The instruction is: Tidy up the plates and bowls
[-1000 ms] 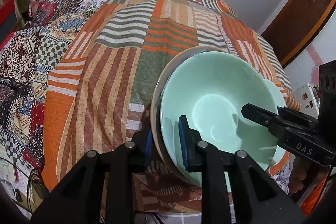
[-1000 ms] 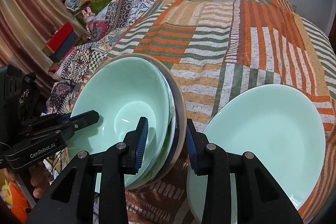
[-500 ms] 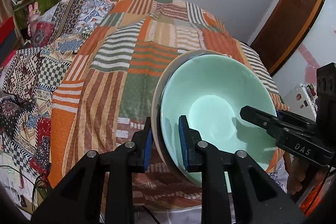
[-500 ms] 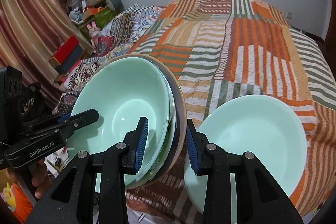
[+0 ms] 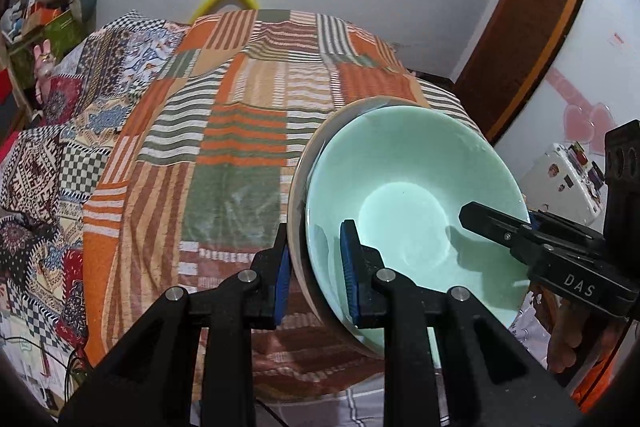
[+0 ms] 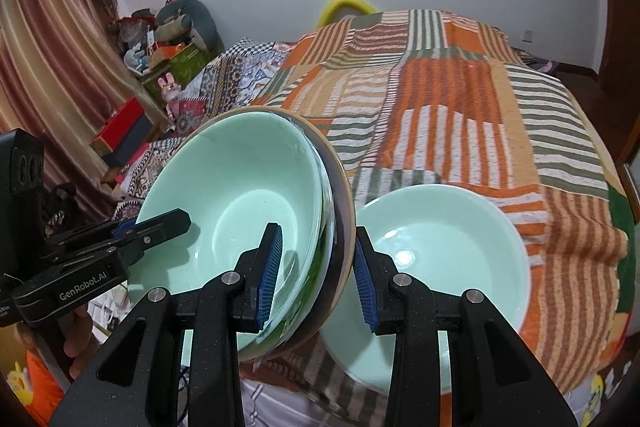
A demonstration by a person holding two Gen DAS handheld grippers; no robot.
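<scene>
Stack of mint-green bowls (image 6: 240,203) nested in tan-rimmed dish (image 6: 340,227): held above bed (image 5: 248,131), left tongs (image 5: 316,275) and right tongs (image 6: 318,279) each pinching opposite rim. Single mint bowl (image 6: 440,247) on quilt, not yet stacked.

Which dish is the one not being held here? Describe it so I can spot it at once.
Start at the striped patchwork bedspread and follow it to its near edge in the right wrist view. A pale green plate lies flat there by itself, just right of the right gripper. The stack beside it is tilted, clamped on both sides, and has a tan rim; the plate is level and untouched.
</scene>
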